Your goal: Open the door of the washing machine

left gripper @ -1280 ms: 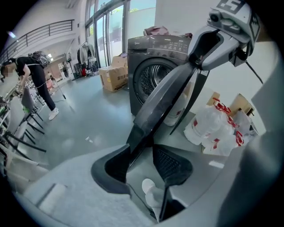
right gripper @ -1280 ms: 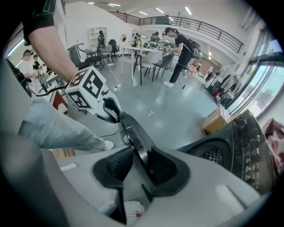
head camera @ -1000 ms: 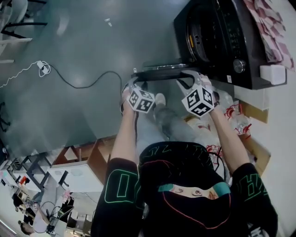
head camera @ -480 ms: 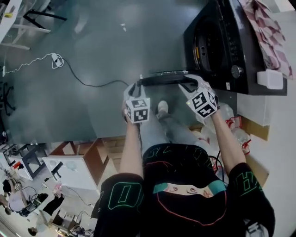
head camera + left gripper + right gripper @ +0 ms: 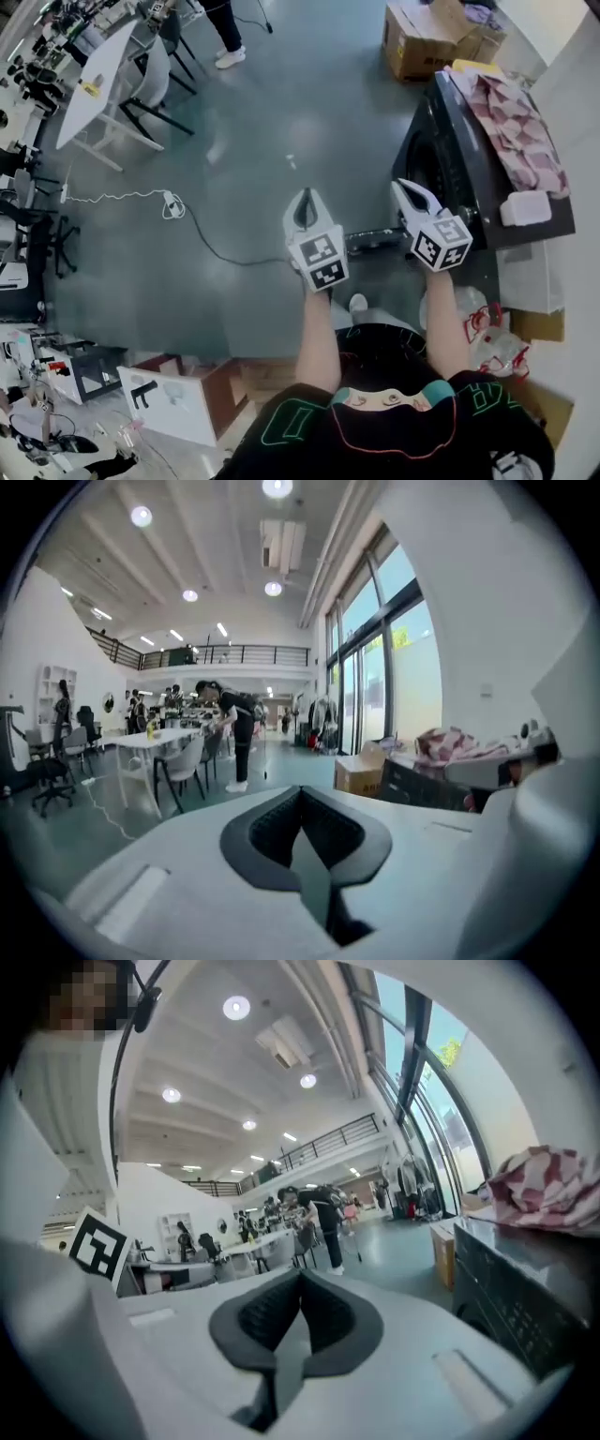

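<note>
Left tongs, right tongs lifted off door, just closed, empty

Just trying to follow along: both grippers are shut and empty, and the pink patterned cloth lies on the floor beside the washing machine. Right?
Not quite. The head view shows the pink patterned cloth on top of the washing machine, not on the floor. The left gripper and right gripper, just closed, are indeed shut and empty.

The head view looks steeply down from high above the floor and washer. Both gripper views face almost level across the hall, sharing the white table and washer.
</note>
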